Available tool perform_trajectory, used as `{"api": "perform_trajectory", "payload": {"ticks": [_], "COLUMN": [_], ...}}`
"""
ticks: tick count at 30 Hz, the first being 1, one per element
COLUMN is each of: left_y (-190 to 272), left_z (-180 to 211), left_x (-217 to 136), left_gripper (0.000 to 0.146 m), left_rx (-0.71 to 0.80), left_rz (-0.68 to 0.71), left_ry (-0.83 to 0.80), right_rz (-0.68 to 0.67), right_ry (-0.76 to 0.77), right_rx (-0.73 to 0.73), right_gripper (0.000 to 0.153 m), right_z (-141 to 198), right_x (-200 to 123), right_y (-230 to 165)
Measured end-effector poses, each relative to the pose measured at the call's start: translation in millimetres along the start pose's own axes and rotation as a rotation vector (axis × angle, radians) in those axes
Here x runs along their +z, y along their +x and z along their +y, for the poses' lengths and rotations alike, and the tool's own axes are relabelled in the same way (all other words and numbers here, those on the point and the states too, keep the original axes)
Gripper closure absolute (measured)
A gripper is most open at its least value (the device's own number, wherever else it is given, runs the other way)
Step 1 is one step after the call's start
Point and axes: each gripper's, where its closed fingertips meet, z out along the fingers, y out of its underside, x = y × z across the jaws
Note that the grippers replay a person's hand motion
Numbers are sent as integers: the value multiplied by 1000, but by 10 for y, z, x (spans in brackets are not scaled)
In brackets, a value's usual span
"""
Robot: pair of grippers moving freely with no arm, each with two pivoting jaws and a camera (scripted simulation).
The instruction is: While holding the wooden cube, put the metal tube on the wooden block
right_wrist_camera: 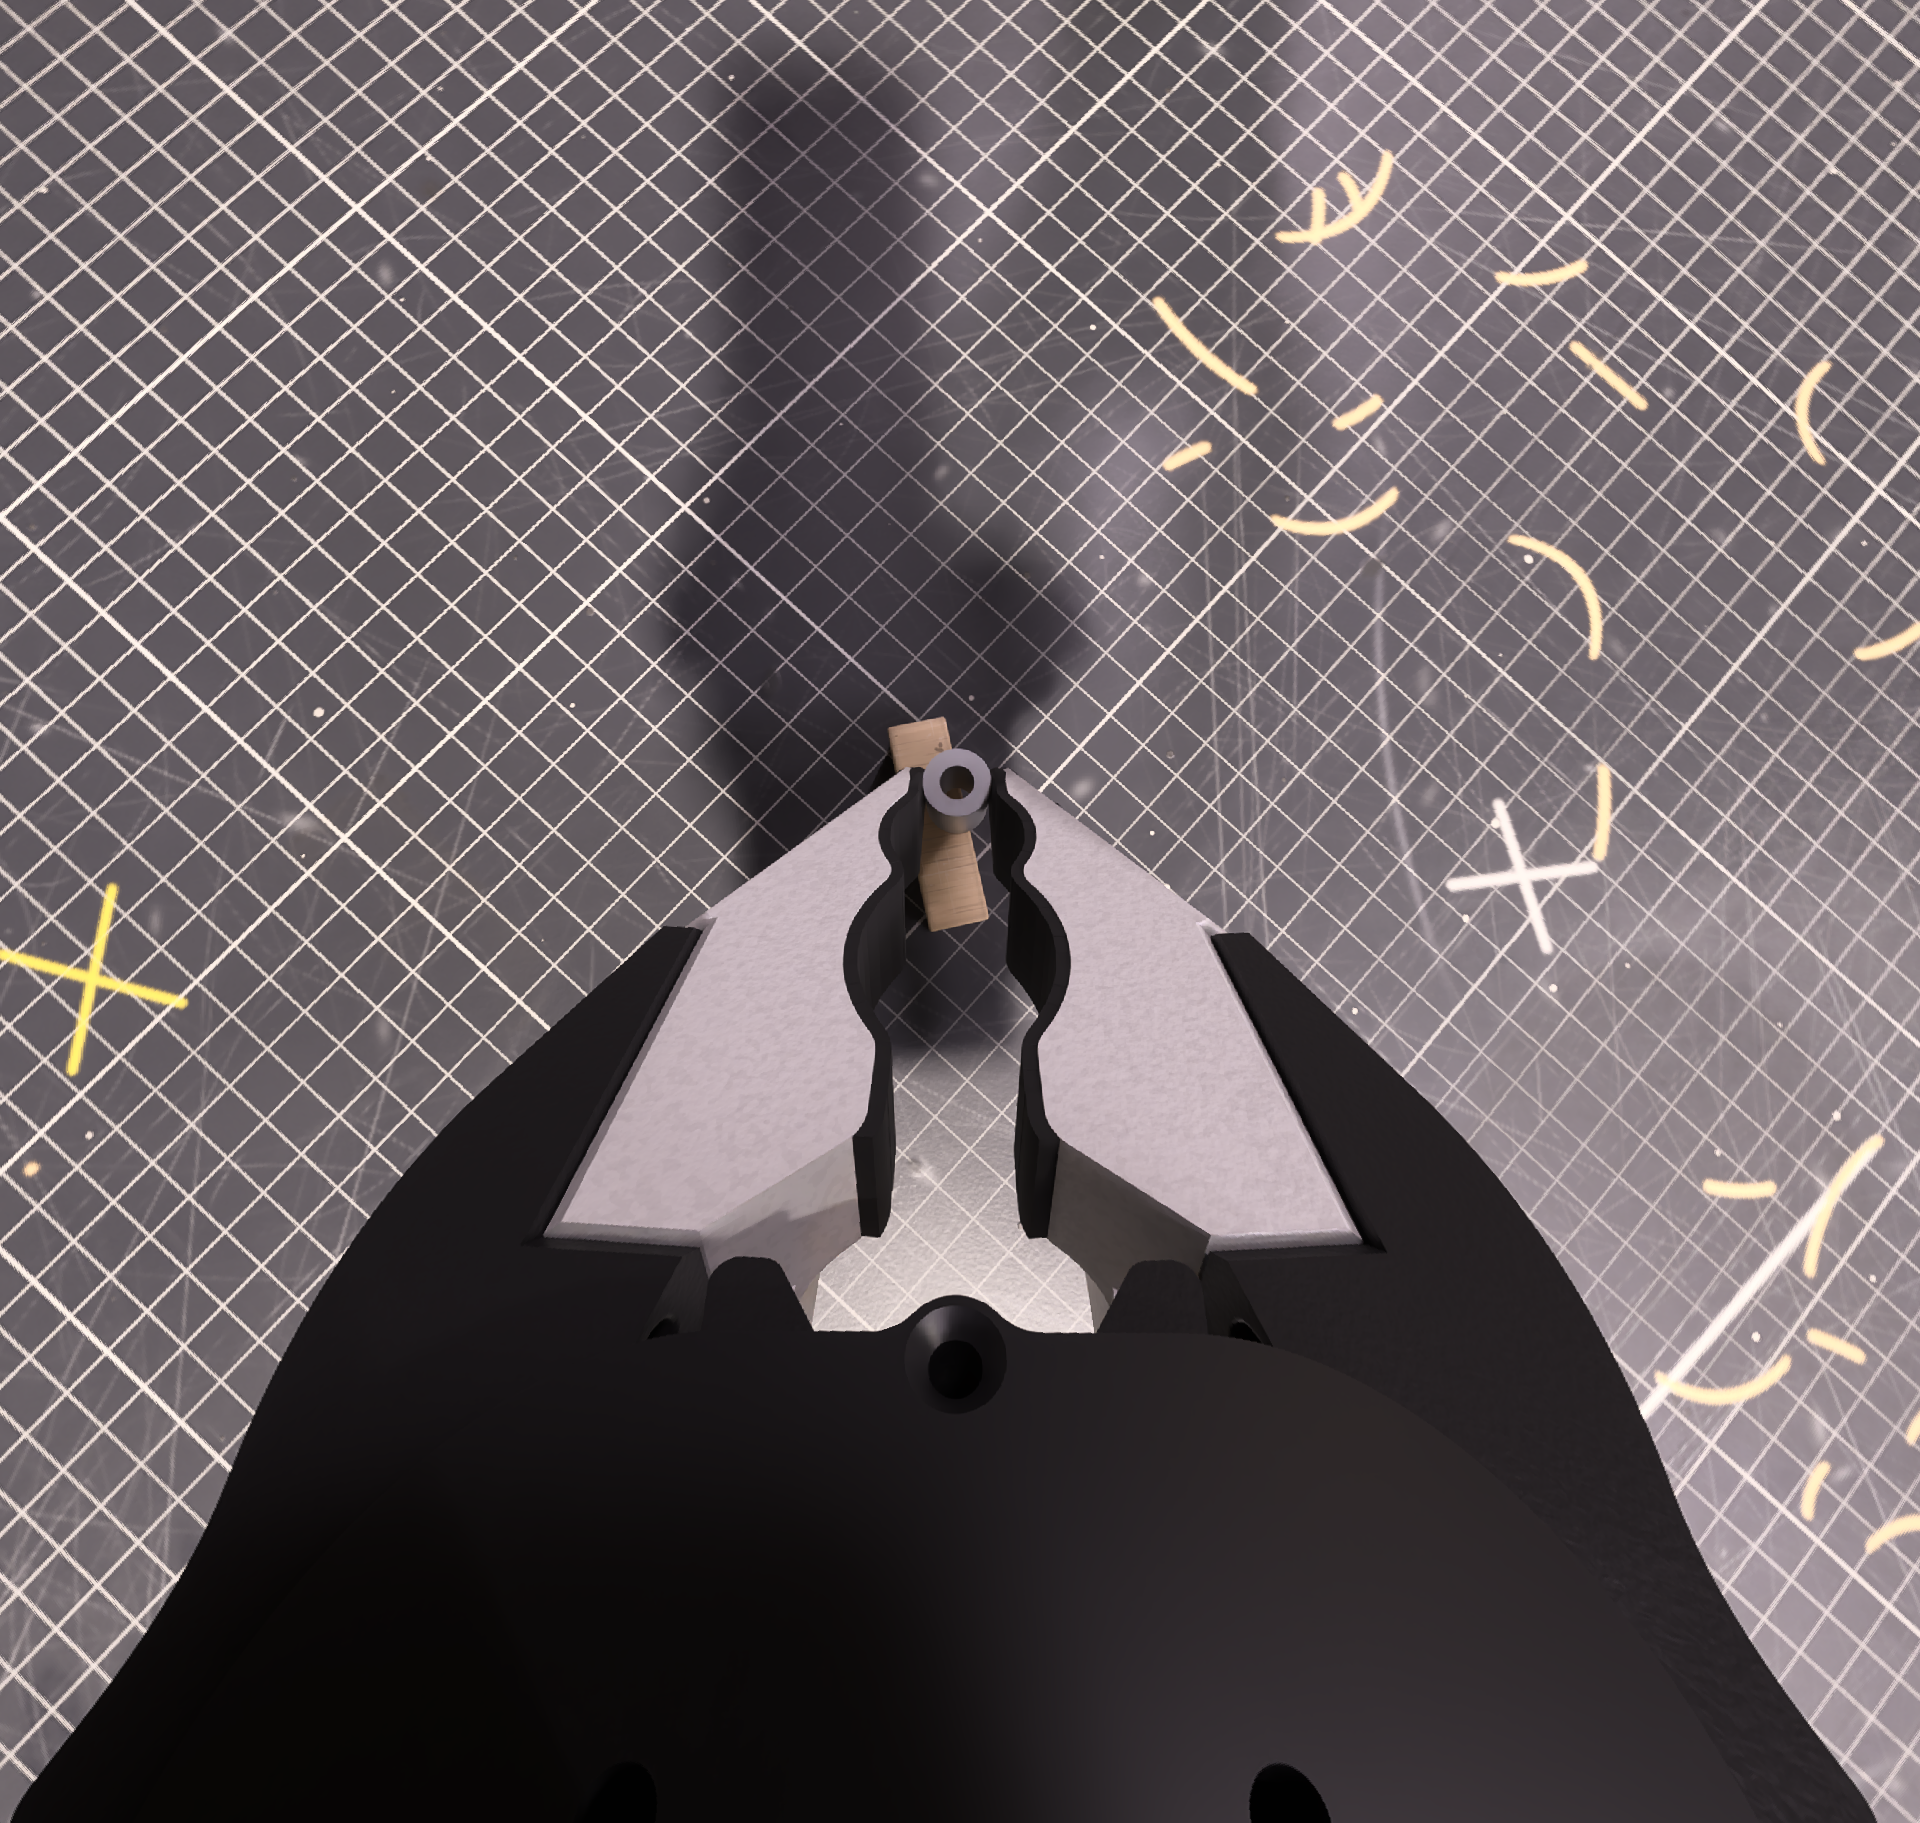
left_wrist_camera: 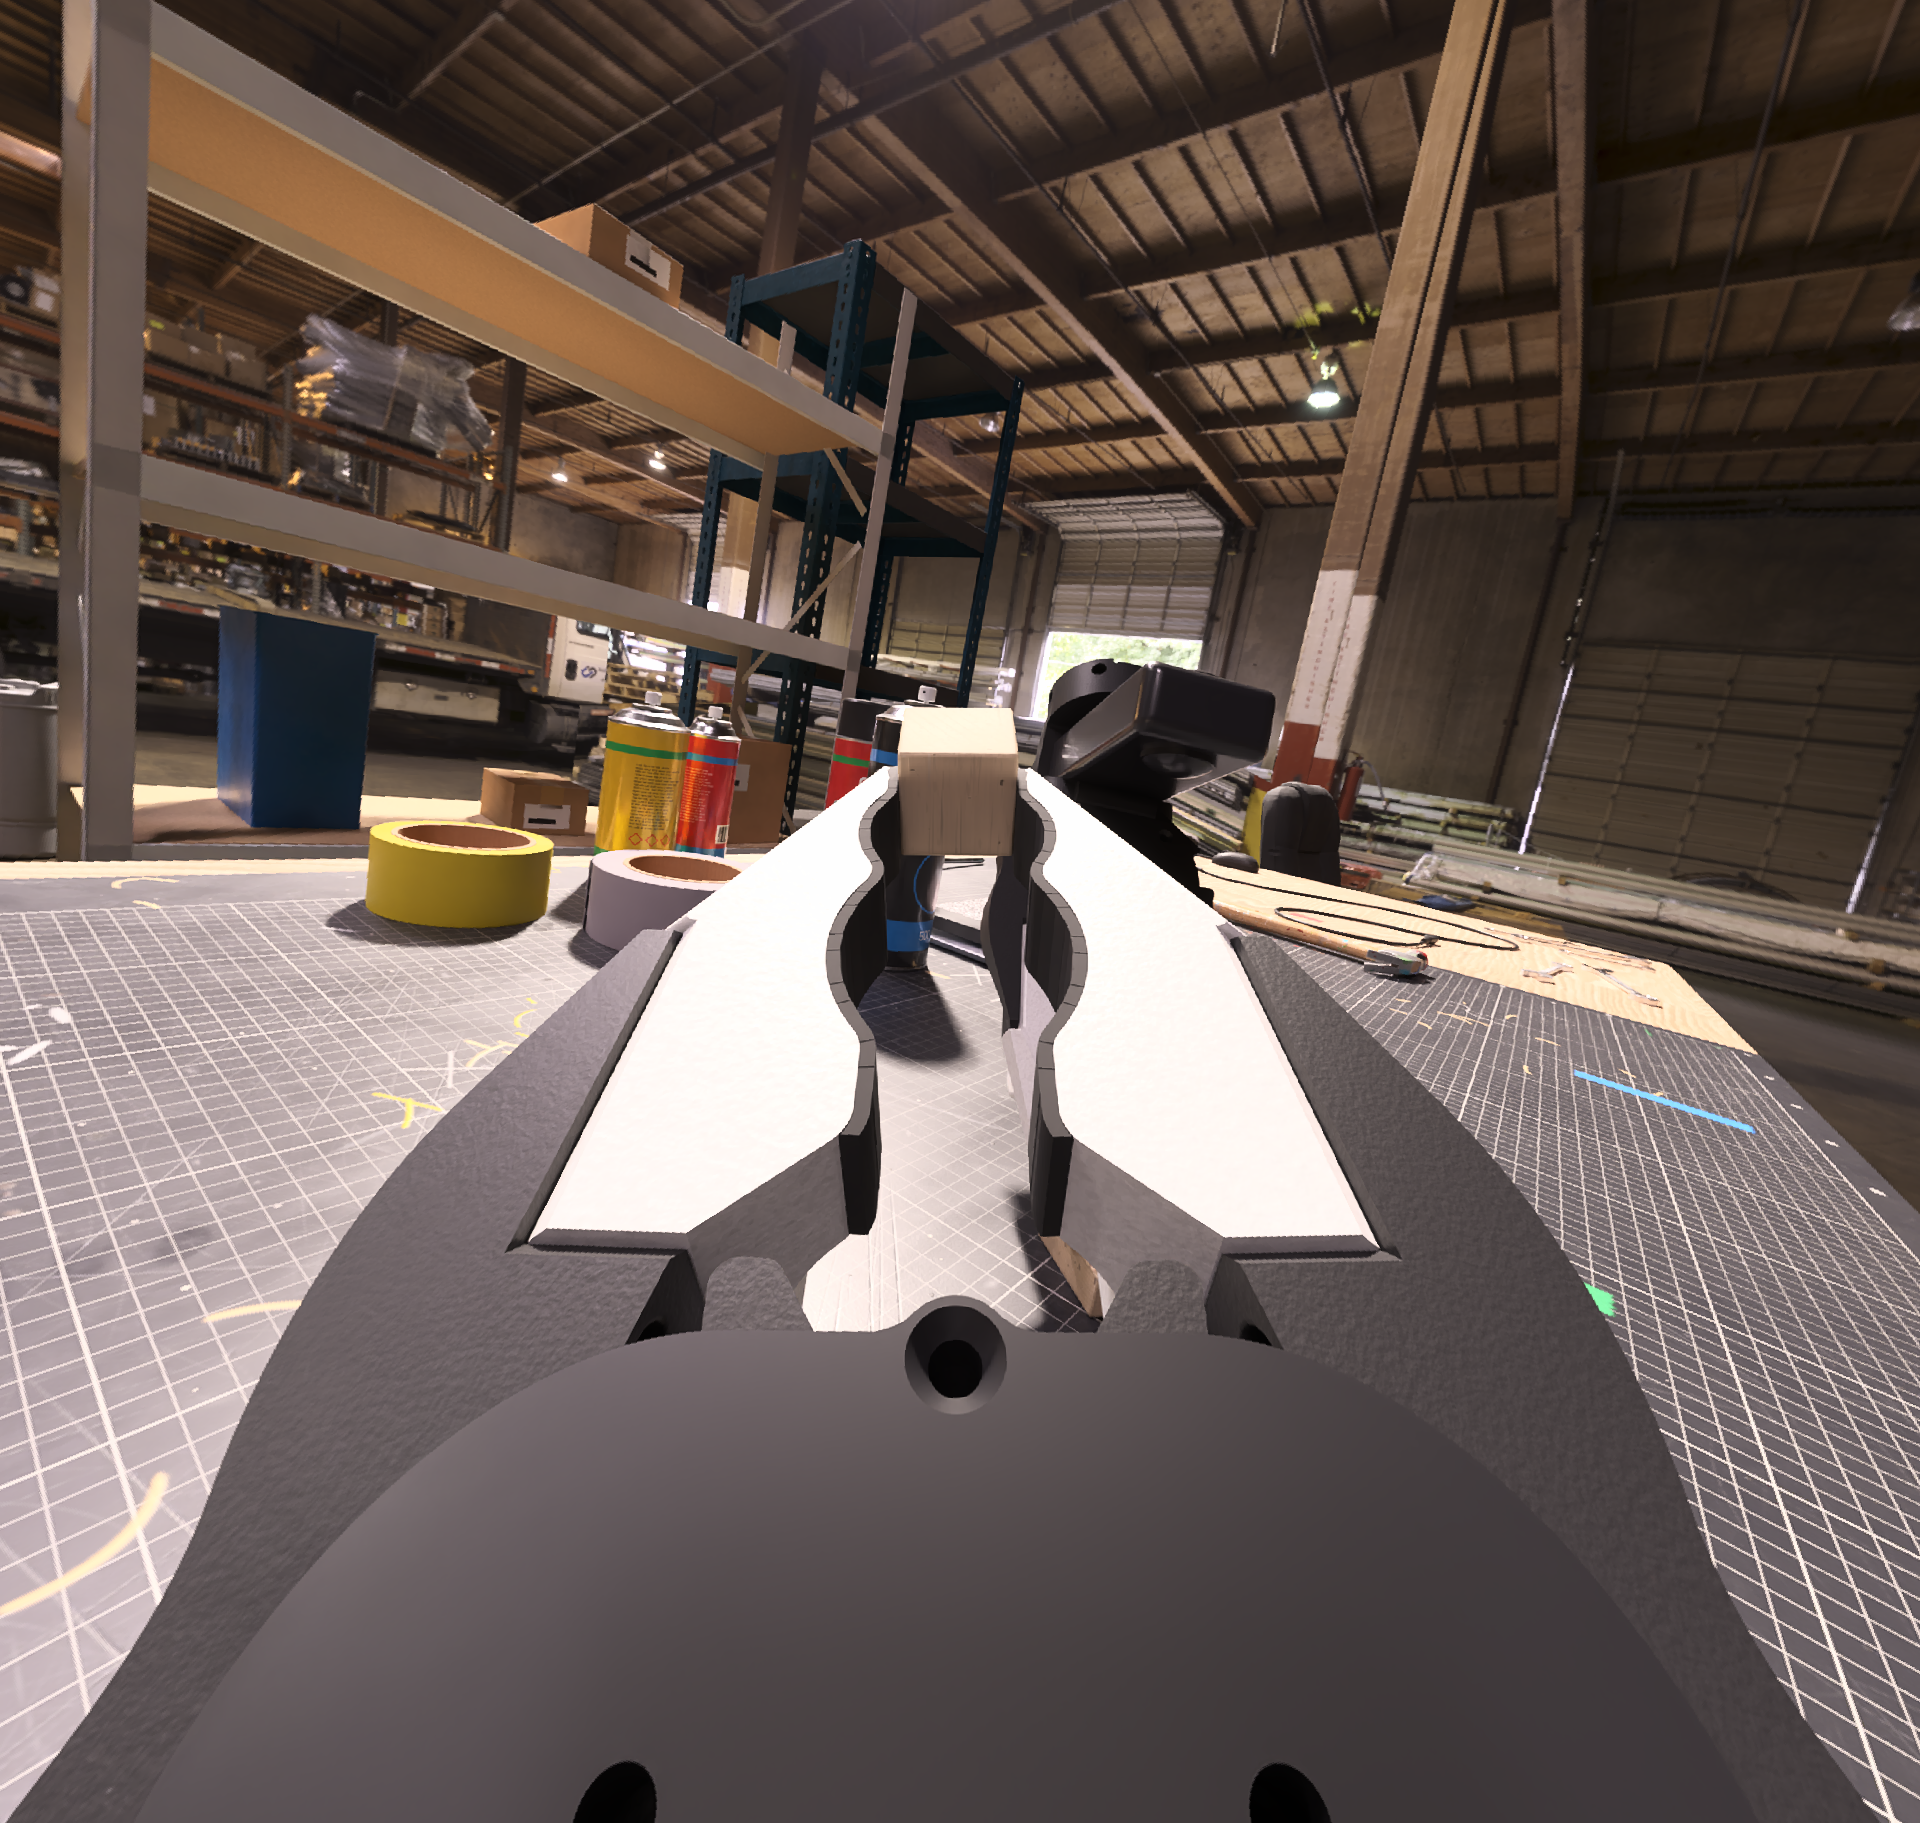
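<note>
My left gripper is shut on the pale wooden cube at its fingertips and holds it above the grid mat. My black right gripper shows just beyond it, pointing down. In the right wrist view, my right gripper looks straight down and is shut on the short grey metal tube, seen end-on. The thin wooden block lies on the mat directly under the tube. Whether the tube touches the block cannot be told.
A yellow tape roll, a grey tape roll, several spray cans and a cardboard box stand at the mat's far left. Metal shelving rises behind them. A cable lies on the wooden board to the right.
</note>
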Motion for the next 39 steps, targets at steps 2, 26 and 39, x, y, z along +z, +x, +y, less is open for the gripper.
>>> {"api": "perform_trajectory", "payload": {"ticks": [2,26,39], "left_y": [-5,-32,-53], "left_z": [3,47,53], "left_x": [-2,5,8], "left_gripper": [126,126,126], "left_rx": [-1,-7,-7], "left_rz": [-1,-2,-4], "left_ry": [-1,-15,-17], "right_rz": [-17,-151,-34], "right_ry": [-2,-16,-18], "right_rx": [-13,-150,63], "right_gripper": [141,141,109], "right_z": [1,36,-42], "right_x": [3,-13,-110], "right_y": [-5,-43,-35]}}
